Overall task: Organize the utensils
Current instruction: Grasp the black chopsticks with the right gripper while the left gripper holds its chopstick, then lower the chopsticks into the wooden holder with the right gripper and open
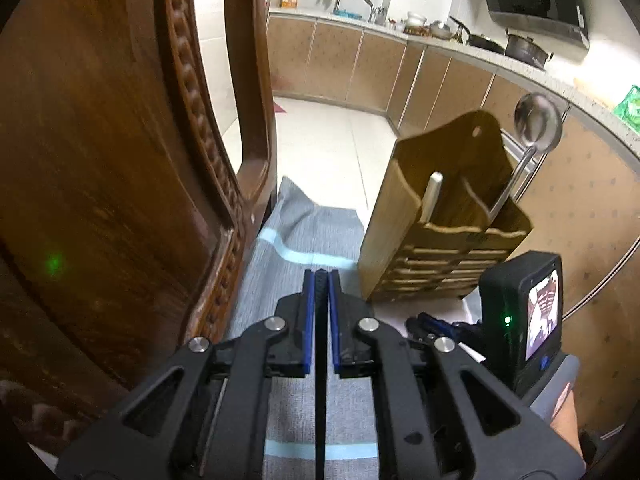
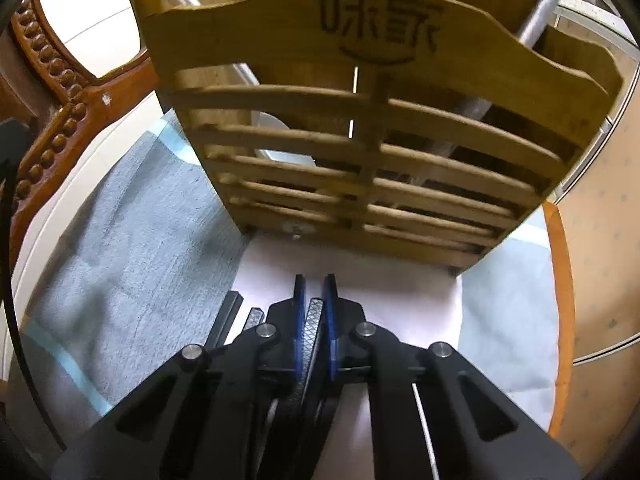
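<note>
Round table (image 2: 558, 280) — grey cloth (image 2: 132, 232) and white paper (image 2: 400, 300) on it.

Utensil holder (image 2: 360, 128): matt slatted wood. Ladle (image 1: 536, 120): shiny metal. Table cloth (image 2: 132, 216): grey, rough weave; chair (image 1: 100, 160): glossy carved wood.

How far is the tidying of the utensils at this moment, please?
Partly done. Already in the wooden holder: a metal ladle in one compartment and a pale handle in the other. In hand: each claw is shut on a black chopstick, the left claw and the right claw. Left: two more chopsticks lie on the table beside the right claw.
</note>
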A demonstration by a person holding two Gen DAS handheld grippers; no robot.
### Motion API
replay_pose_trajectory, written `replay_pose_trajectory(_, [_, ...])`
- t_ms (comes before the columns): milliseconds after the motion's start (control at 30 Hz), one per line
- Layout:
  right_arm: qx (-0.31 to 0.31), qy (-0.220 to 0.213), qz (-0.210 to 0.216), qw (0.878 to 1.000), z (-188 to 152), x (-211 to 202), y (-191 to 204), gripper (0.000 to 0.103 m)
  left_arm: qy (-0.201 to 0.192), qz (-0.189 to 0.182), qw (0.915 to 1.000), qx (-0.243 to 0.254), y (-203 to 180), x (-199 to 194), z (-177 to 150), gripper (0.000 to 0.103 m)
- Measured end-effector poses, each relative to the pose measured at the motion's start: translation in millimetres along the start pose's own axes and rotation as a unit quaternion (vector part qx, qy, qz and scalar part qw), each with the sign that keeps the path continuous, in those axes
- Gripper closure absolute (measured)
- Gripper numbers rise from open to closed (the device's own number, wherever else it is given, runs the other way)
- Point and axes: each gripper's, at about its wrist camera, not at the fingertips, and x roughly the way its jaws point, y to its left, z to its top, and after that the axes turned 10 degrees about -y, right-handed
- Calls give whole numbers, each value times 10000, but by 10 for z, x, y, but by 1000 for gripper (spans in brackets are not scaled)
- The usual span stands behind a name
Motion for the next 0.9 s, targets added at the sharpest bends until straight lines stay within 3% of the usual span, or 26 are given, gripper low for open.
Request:
replay_pose_trajectory(133, [224, -247, 179, 9993, 108, -174, -73, 95, -178, -58, 9998, -30, 32, -191, 39, 96])
replay_pose_trajectory(367, [556, -953, 527, 9925, 239, -1003, -218, 95, -563, -167, 9983, -42, 69, -679, 115, 96])
replay_pose_trajectory(633, [773, -1740, 488, 9805, 70, -2120, -389, 95, -854, -298, 9959, 62, -29, -1019, 207, 96])
replay_pose_trajectory(900, [820, -2187, 490, 9711, -35, -2635, -460, 96, -927, -288, 9952, 138, -137, -1337, 206, 96])
